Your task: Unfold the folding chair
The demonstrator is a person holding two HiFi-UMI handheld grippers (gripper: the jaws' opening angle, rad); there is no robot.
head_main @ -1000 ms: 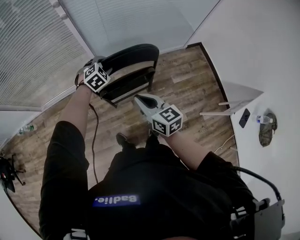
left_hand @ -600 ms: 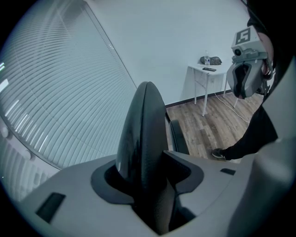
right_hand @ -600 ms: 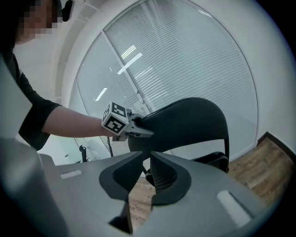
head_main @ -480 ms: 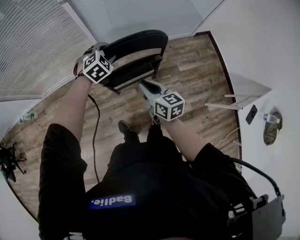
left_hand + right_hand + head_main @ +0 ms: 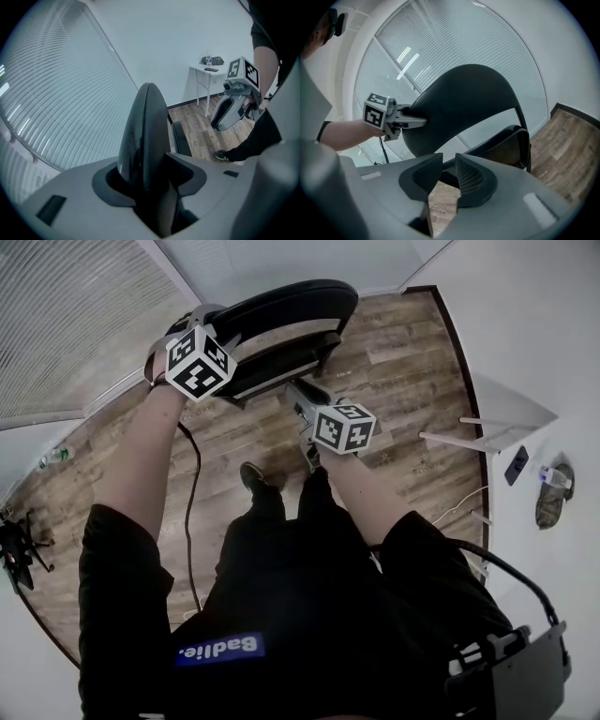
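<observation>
The folding chair (image 5: 281, 310) stands on the wood floor (image 5: 403, 362) in the upper middle of the head view, in front of the window blinds (image 5: 66, 324). Its dark curved backrest (image 5: 464, 103) lies across the top of the frame, with the seat (image 5: 506, 145) showing just below and behind it. The left gripper (image 5: 217, 329), at the upper left, pinches the left end of the backrest. In the left gripper view the rounded black edge of the backrest runs up the middle, filling the gap between the two jaws, which press on it from both sides. The right gripper (image 5: 300, 390) sits right of centre, below the chair, pointing up at the seat's lower edge, near it but not gripping it. In the right gripper view its jaws stand a narrow gap apart; they have just been opening, and only floor shows between them, with the chair beyond the tips. At the right of the left gripper view a small white table (image 5: 204, 75) stands against the wall, well apart from the chair. A dark cable (image 5: 190, 502) trails down the floor at the left of the head view.
</observation>
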